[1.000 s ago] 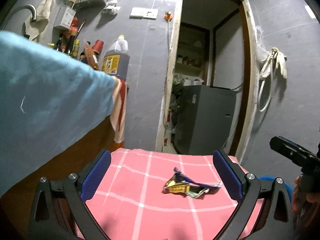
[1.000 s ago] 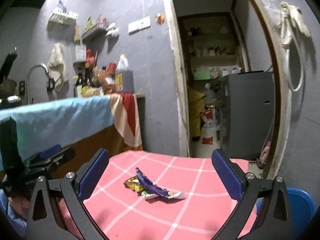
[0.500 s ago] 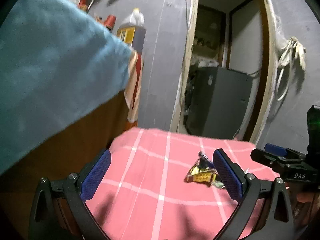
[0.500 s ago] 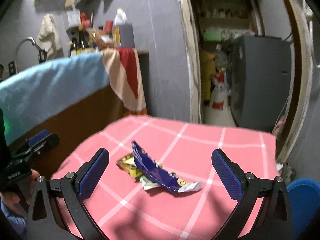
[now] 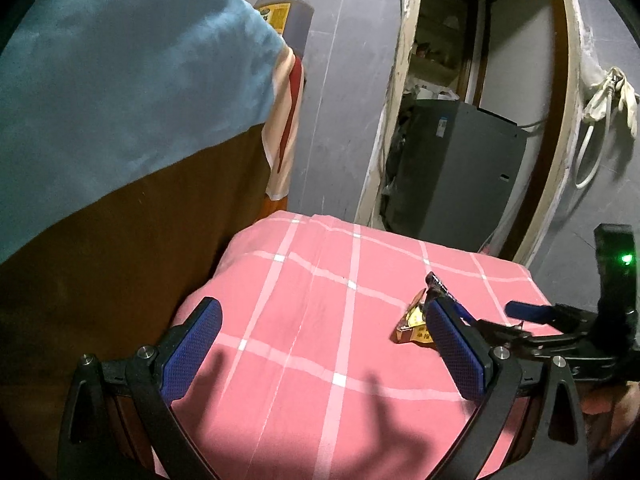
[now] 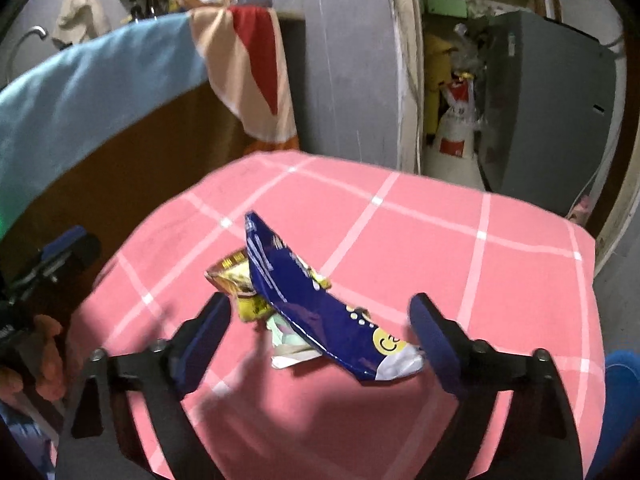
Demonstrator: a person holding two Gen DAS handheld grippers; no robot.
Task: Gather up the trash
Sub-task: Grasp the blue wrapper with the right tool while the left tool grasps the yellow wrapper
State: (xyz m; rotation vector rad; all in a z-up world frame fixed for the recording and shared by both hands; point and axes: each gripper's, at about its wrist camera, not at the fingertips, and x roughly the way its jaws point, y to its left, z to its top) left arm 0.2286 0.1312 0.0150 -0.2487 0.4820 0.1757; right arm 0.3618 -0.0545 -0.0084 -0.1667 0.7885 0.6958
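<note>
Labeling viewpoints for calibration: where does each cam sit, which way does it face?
Left wrist: on the left gripper, looking down across the pink checked tablecloth toward a doorway; jaws open, the right gripper at right.
Right wrist: on the right gripper, tilted down, jaws just closing around the dark blue snack wrapper; a hand at left.
Shared: the tablecloth, the yellow wrapper.

Three wrappers are lying together on one pink checked tabletop (image 6: 440, 240): one blue wrapper (image 6: 304, 304), one yellow wrapper (image 6: 236, 276) and one pale wrapper (image 6: 290, 344). Two claws are showing, the right claw (image 6: 320, 340) and the left claw (image 5: 320, 352). One bottle (image 5: 288, 12) is standing on the counter, and one blue bin (image 6: 622, 400) is sitting beside the tabletop.
</note>
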